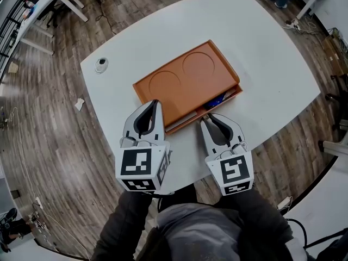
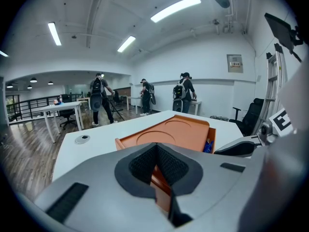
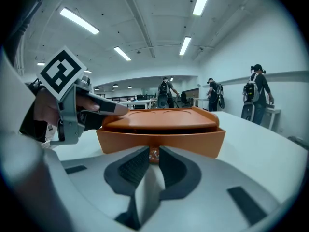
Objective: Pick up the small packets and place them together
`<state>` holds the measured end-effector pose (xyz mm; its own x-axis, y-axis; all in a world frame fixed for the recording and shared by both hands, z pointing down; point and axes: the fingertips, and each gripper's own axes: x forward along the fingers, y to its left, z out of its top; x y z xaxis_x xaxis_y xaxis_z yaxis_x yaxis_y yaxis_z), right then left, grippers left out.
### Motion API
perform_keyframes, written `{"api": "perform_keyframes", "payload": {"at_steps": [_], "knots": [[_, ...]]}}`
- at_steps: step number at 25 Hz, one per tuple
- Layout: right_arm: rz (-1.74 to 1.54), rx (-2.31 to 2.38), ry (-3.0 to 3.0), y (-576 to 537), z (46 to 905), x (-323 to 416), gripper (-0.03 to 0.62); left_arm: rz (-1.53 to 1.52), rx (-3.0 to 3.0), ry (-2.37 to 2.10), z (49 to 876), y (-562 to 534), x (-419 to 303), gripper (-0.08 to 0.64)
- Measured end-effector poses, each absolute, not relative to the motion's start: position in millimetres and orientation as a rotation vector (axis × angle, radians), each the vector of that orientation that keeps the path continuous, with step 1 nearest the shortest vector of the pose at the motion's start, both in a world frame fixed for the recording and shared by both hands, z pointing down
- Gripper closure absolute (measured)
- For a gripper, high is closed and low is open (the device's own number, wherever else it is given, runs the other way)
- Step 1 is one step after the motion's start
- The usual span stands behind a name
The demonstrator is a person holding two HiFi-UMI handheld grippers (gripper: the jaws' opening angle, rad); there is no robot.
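Looking down, head view: an orange box (image 1: 187,86) sits on the white tabletop (image 1: 272,53). Its drawer (image 1: 182,122) stands slightly out, with a blue packet (image 1: 217,99) showing in the gap. No packet lies on the tabletop.
Left gripper view: the left hand-held gripper (image 2: 157,145) is narrow and empty, tips together at the box's near corner. The packet sits inside the drawer.
Right gripper view: the right hand-held gripper (image 3: 153,150) pinches the small drawer knob (image 3: 153,154).
Progress: early, by the look of it. The drawer is barely open, and every packet is left to lift out and group.
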<state>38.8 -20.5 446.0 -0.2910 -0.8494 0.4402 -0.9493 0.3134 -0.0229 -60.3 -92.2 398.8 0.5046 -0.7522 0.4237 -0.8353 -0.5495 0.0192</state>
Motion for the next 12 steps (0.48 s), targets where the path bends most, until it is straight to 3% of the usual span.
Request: {"api": "perform_keyframes", "payload": {"at_steps": [12], "knots": [[0.384,1.6,-2.249,-8.9,447.0,37.1,0.525,0.568,2.507,-1.382,401.1,-93.3,-63.9,0.563]]}}
